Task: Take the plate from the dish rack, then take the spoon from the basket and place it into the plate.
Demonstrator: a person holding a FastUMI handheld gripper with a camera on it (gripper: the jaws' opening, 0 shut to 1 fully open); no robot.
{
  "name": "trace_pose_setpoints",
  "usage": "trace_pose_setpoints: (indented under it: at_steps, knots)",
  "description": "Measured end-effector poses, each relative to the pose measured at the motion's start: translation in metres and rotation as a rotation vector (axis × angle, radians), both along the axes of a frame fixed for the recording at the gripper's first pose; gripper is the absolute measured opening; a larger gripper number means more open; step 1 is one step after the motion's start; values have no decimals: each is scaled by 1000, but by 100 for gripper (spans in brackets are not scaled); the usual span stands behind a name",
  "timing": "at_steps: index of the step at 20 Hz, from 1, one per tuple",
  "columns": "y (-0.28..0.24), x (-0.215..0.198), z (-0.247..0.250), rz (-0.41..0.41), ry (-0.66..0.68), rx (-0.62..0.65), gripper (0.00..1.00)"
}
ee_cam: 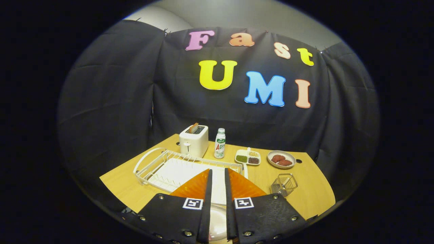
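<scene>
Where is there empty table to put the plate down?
Bare wood lies between the dish rack and the wire basket, just ahead of the gripper, which is shut on the plate. There is more beyond the basket toward the table's edge. The back row is crowded: toaster, bottle, divided dish, plate of food.

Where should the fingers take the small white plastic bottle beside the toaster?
Around its straight body below the cap, coming level from the front: the small white plastic bottle stands upright, clear of the white toaster. The fingers, now nearly together above a pale plate, must open first.
</scene>
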State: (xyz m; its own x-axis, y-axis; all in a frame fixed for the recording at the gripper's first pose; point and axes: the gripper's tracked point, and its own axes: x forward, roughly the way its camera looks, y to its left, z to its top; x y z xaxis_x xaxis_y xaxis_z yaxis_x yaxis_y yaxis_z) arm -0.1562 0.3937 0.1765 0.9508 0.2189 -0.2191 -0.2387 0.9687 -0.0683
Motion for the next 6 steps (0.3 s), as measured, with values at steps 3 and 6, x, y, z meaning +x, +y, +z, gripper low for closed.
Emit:
trace_pose_setpoints:
  at_steps: [3, 6]
  knots:
    - [-21, 22, 31, -59, -67, 24, 20]
    - [-47, 41, 57, -121, -122, 50, 20]
